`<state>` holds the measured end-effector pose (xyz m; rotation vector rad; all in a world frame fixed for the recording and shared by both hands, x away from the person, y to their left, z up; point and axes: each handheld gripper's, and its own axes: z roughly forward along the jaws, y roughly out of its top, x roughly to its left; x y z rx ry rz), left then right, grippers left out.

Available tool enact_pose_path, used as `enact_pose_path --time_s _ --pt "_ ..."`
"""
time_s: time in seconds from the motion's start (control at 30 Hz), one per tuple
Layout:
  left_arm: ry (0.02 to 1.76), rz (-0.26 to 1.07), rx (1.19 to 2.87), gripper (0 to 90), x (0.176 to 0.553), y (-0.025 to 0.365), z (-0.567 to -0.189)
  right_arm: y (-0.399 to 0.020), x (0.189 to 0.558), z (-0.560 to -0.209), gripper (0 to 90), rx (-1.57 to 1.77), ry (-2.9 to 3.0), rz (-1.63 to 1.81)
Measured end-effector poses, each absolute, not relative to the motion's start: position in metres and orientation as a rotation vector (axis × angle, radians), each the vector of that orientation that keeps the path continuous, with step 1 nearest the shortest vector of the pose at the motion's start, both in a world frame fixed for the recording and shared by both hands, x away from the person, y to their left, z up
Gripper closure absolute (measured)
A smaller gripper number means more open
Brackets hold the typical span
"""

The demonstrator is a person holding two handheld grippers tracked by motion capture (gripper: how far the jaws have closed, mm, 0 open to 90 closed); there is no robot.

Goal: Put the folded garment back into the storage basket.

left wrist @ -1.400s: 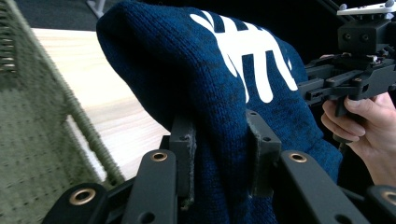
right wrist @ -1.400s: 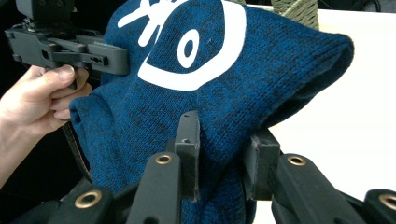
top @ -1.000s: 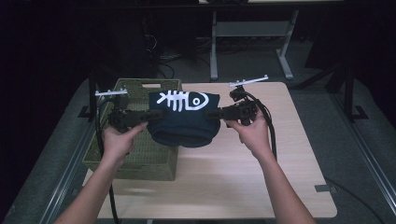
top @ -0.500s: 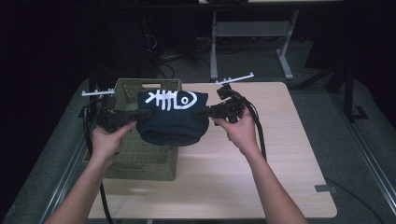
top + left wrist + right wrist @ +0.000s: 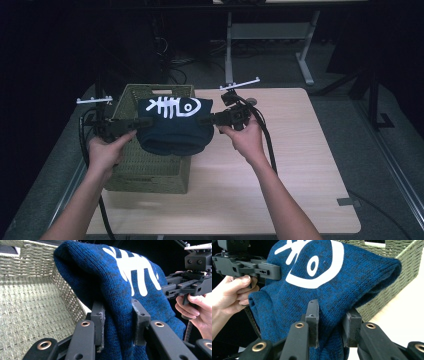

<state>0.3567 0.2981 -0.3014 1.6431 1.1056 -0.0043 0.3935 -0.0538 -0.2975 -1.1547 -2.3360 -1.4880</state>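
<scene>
Holding: blue knit (image 5: 172,132), centre-left of high view, above wicker basket (image 5: 150,170).
Left gripper (image 5: 117,323): clamped on knit.
Right gripper (image 5: 332,325): clamped on knit.

- The knitted sweater (image 5: 172,132) is dark blue flecked with black, with a white fish-skeleton print on it.
- The woven basket (image 5: 150,170) is pale olive green.
- The desk (image 5: 300,165) is light wood.
- Each hand-held gripper, left (image 5: 117,322) and right (image 5: 332,322), is black with copper-coloured rivets.

Dim lab, wooden table (image 5: 300,165), metal stand (image 5: 270,35), floor cables (image 5: 180,62)
</scene>
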Motion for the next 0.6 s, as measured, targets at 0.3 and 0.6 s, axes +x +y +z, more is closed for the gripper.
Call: enact_pose_path --time_s 0.3,0.6 --pt "1.141 -0.005 1.620 69.0 0.357 0.316 -0.306 -0.038 0.397 -0.302 70.7 -1.139 -2.313 -1.507" --pt "1.185 0.012 1.602 69.1 0.353 0.338 -0.310 -0.016 0.401 -0.311 70.7 -1.117 -2.276 -1.508"
